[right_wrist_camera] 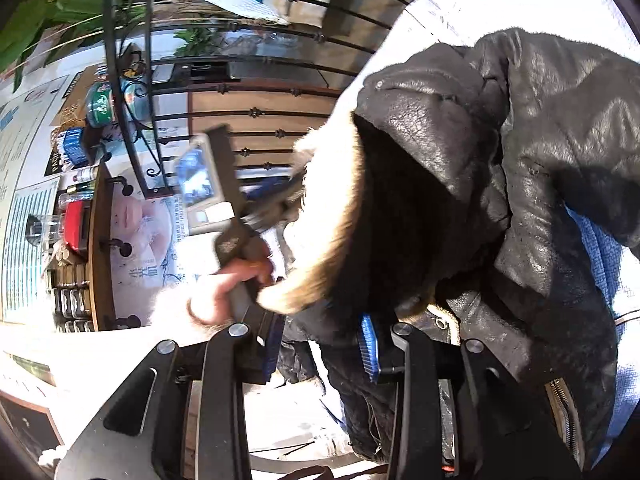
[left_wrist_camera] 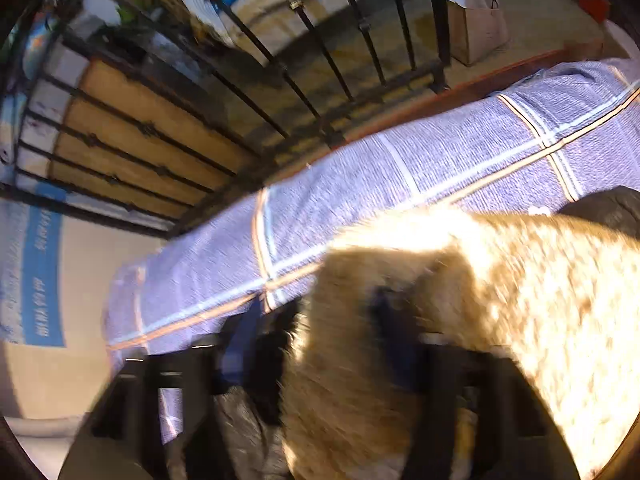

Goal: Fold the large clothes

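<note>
A black leather jacket (right_wrist_camera: 520, 160) with tan fur lining (left_wrist_camera: 480, 300) lies bunched on a bed with a purple checked sheet (left_wrist_camera: 400, 168). In the left wrist view my left gripper (left_wrist_camera: 316, 336) sits low in a blurred picture, its blue pads closed on the fur edge. The right wrist view shows that same left gripper (right_wrist_camera: 294, 198), held by a hand (right_wrist_camera: 216, 296), with its tip buried in the fur. My right gripper (right_wrist_camera: 320, 344) has black leather between its two blue pads, near a zip (right_wrist_camera: 564, 412). Part of the jacket hangs below the pads.
A black iron railing (left_wrist_camera: 304, 24) runs past the bed's far edge. A brown paper bag (left_wrist_camera: 476, 28) stands on the floor beyond it. A wooden shelf with cans and bottles (right_wrist_camera: 80, 216) and a green plant (right_wrist_camera: 48, 8) are at the left.
</note>
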Motion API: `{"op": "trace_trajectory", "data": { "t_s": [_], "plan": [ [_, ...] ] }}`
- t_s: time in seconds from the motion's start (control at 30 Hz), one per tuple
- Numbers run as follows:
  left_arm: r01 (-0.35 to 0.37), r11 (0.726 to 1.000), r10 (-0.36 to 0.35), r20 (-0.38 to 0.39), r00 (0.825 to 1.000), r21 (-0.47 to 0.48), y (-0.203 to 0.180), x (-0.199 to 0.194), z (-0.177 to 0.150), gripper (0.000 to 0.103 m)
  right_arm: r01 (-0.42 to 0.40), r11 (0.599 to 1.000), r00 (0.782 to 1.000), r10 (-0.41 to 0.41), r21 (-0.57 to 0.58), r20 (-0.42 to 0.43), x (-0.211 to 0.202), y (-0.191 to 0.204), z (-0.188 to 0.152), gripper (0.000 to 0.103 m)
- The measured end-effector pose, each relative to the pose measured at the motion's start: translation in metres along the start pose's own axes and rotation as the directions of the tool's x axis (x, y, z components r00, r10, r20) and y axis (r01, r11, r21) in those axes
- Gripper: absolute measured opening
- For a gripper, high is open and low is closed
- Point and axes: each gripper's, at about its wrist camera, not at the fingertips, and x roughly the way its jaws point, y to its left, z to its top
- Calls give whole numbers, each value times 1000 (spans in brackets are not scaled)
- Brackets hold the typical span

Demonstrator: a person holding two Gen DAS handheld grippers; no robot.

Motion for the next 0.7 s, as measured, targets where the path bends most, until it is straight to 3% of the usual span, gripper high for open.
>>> {"op": "trace_trajectory", "data": {
  "t_s": [0.03, 0.07, 0.1, 0.13, 0.23, 0.3, 0.33, 0.4, 0.5, 0.57, 0.7],
  "plan": [
    [15, 999, -15, 5, 1000, -44, 11, -2, -5, 17, -13, 1000, 1000, 13, 3, 16, -5, 1, -2, 33],
    [14, 995, -11, 29, 1000, -98, 25, -9, -12, 15, -18, 1000, 999, 18, 10, 37, -12, -2, -6, 40],
    [10, 989, -2, 52, 999, -149, 39, -15, -21, 14, 4, 1000, 998, -6, 20, 61, -21, -9, -12, 61],
    [6, 979, 8, 69, 998, -203, 54, -21, -32, 13, 70, 997, 993, -73, 37, 92, -32, -12, -10, 69],
    [54, 920, -17, 98, 995, -389, 100, -39, -64, 12, 234, 972, 960, -228, -16, 162, -60, -6, -9, 72],
    [102, 880, -50, 123, 991, -463, 120, -49, -88, 12, 380, 908, 916, -342, -179, 207, -58, 26, -5, 72],
    [116, 877, -58, 136, 989, -466, 121, -55, -97, 12, 424, 866, 899, -367, -267, 237, -56, 44, -5, 72],
    [111, 877, -42, 156, 987, -467, 116, -63, -106, 11, 478, 762, 878, -389, -438, 281, -38, 84, -4, 74],
    [101, 882, -2, 210, 978, -461, 105, -85, -115, 11, 565, 564, 823, -431, -602, 370, 7, 132, 1, 74],
    [108, 877, 12, 247, 969, -468, 106, -96, -114, 11, 594, 419, 792, -454, -687, 409, 47, 159, 8, 74],
    [102, 890, 43, 304, 952, -445, 92, -127, -127, 10, 636, 86, 686, -517, -767, 511, 117, 182, 8, 76]
  ]
}}
